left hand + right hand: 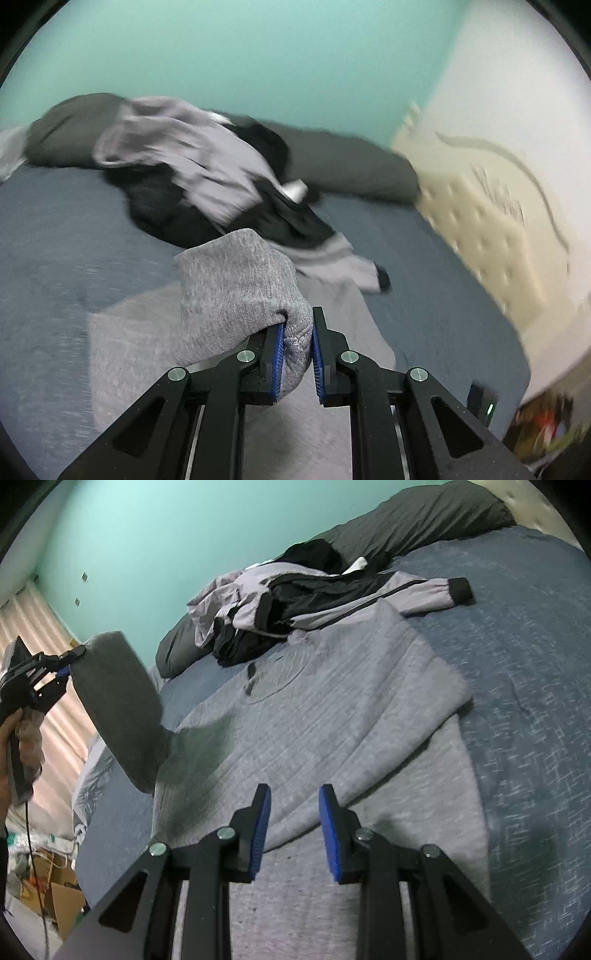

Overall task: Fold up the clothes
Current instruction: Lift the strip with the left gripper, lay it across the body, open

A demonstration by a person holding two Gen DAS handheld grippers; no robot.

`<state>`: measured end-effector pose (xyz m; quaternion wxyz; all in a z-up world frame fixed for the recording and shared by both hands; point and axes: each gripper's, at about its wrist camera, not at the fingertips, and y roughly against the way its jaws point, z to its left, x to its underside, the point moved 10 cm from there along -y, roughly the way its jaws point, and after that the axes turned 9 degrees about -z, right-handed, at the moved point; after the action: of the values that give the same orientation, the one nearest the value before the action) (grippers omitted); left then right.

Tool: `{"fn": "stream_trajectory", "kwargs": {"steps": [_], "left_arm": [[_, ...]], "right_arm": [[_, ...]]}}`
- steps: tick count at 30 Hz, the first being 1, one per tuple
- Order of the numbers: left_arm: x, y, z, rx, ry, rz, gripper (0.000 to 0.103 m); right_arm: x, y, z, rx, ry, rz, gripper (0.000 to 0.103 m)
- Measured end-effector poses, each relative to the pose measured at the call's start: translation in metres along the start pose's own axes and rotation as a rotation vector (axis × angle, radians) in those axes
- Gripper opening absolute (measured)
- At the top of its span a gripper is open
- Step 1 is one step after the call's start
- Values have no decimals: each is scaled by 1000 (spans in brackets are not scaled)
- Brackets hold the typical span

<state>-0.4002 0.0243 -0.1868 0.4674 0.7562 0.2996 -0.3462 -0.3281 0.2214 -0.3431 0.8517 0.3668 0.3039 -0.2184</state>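
- The grey sweater [332,716] lies spread flat on the blue bed cover [528,701], its neckline toward the dark pillows [417,513] at the head of the bed and its hem toward the person. Its long axis runs from foot to head of the bed.
- The left hand-held gripper [297,332] has its jaws nearly together and pinches the end of one grey sleeve [240,288] between the blue pads [277,354]. In the right wrist view this hand-held gripper [68,661] sits out past the left side of the sweater, and the sleeve [118,705] hangs up off the bed as a lifted flap, with its root joined to the body of the garment.
- The right hand-held gripper [293,801] hovers low over the sweater's lower part, near the foot-side edge of the bed; its jaws stand partly apart with nothing between them.
- The opposite sleeve [417,709] appears already laid across the body, slanting toward the right edge of the bed.
- The relation that matters: the body of the sweater lies to the right of, and below, the held sleeve end. So the fold line should probably run along the garment's long axis, and the left hand is the one placed to carry the sleeve across.
- A grey-and-black jacket [317,598] is heaped just beyond the neckline, touching or overlapping the sweater's top edge. I judge the sleeve should land short of it.
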Motion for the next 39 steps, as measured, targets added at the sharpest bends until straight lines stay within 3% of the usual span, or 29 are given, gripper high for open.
{"fn": "stream_trajectory", "kwargs": {"steps": [5, 10, 12, 16, 20, 24, 29, 32, 36, 39], "left_arm": [[99, -57, -61, 34, -120, 179, 14], [195, -89, -78, -3, -217, 327, 14], [219, -93, -77, -21, -245, 354, 16], [230, -82, -70, -29, -227, 337, 25], [229, -72, -68, -20, -220, 308, 40], [223, -66, -71, -18, -238, 285, 40], [210, -48, -56, -14, -165, 237, 40], [208, -34, -24, -85, -125, 214, 40], [214, -17, 27, -155, 33, 186, 40], [227, -9, 58, -222, 80, 185, 40]], "right_arm": [[-7, 8, -15, 1, -40, -9, 26], [-4, 5, -24, 2, -69, 10, 26], [-3, 3, -24, -7, -79, 20, 26], [1, -2, -21, -17, -80, 39, 26], [5, -7, -21, -41, -116, 56, 26], [9, -11, -21, -33, -122, 67, 26], [11, -12, -20, -30, -115, 77, 28], [13, -14, -19, -32, -115, 89, 31], [16, -18, -6, -48, -80, 112, 33], [20, -22, 5, -64, -39, 132, 34]]}}
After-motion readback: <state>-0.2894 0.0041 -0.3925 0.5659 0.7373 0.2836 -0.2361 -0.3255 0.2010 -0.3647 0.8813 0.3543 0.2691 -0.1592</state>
